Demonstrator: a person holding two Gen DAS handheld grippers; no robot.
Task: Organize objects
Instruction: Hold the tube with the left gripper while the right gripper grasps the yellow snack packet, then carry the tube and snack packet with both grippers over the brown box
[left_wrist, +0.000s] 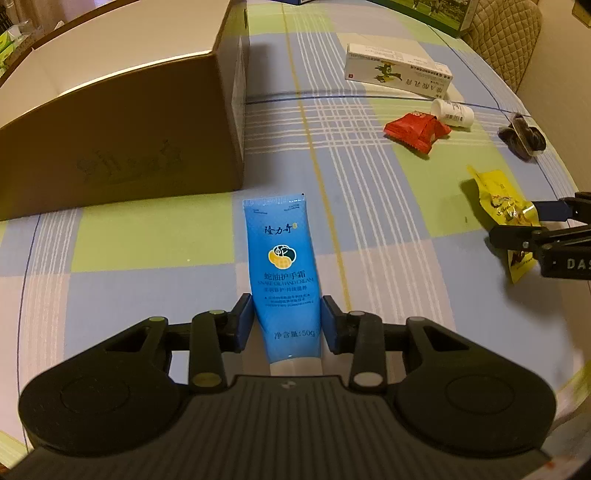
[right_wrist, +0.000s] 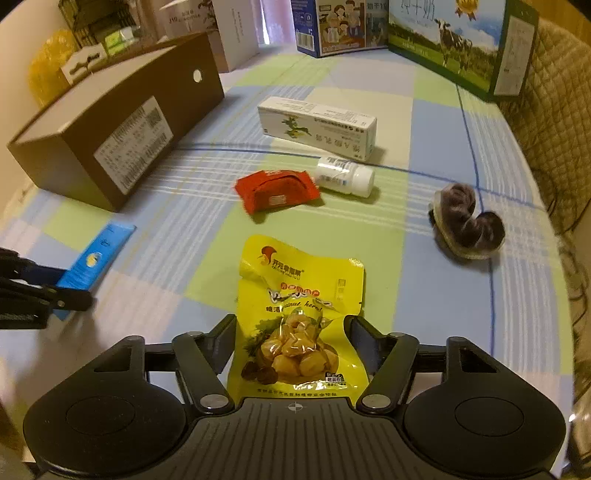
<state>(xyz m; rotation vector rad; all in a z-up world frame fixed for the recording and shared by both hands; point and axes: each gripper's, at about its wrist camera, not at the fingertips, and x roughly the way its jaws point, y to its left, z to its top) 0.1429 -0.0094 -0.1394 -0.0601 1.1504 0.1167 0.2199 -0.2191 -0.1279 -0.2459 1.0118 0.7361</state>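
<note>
— What can you read on the soft blue plastic tube (left_wrist: 284, 280) lying between the left tool's fingers?

— "SNAKE OIL HAND CREAM" in small capitals, Chinese characters above it, and "50g" near the cap end.

— And on the crinkled yellow foil snack pouch (right_wrist: 299, 317) between the right tool's fingers?

— Slanted script ending in "kernel"; the rest is too small to read.

— Anything else?

— White letters "DAS" on the black body of the other tool (left_wrist: 565, 258), at the left view's right edge.

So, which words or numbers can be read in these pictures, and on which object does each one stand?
"SNAKE OIL HAND CREAM": blue tube, in the left gripper.
"50g": same tube.
"DAS": right gripper, cut off.
White carton, white bottle, brown box label, yellow packet: too small to read.
</note>
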